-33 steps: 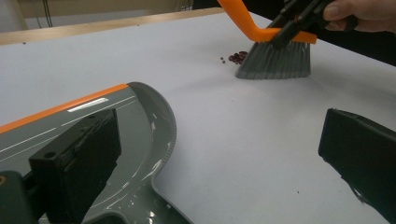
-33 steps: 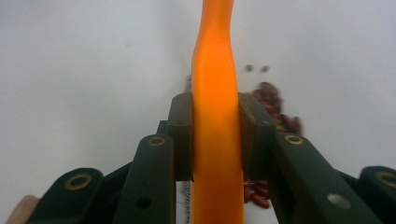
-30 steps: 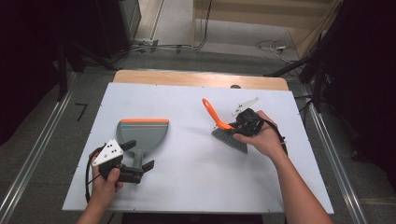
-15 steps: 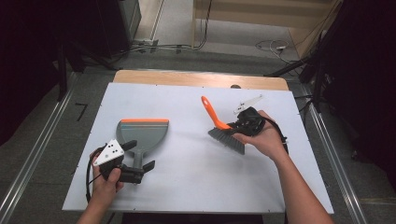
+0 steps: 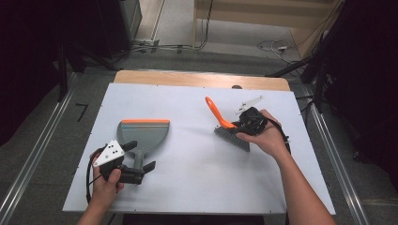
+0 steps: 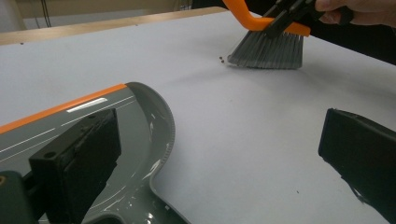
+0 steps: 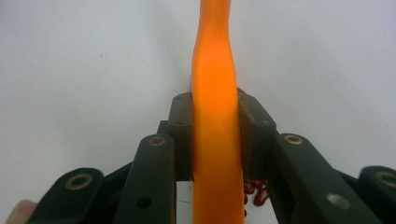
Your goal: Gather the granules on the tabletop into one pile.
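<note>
Sweeping crumbs into a pan, by the look of it. Right claw (image 5: 244, 125) clamped shut on the orange handle of the brush (image 5: 233, 139), pads squeezing it from both sides in the right gripper view (image 7: 215, 121). Grips low on the handle, just above the bristles, probably for firm control of the stroke. Holds the brush tilted, bristles (image 6: 266, 49) down on the white desk (image 5: 187, 178), handle pointing up and away from the person. Sits on the right half of the desk, well apart from the grey dustpan (image 5: 142, 133).

Small red-brown beans (image 6: 223, 59) just beside the bristle tips, on the side facing the dustpan; a few more (image 7: 256, 193) under the right claw. Suggests a push toward the pan.

Left claw (image 5: 139, 155) open wide at the dustpan's handle end, one jaw over the pan (image 6: 140, 107), the other out over bare desk, neither pressing on it. Placed there most likely to steady or seize the pan. Lies flat, orange lip on the far side, not yet turned toward the brush. Needs a grip and a turn, judging by that, before the beans arrive.
</note>
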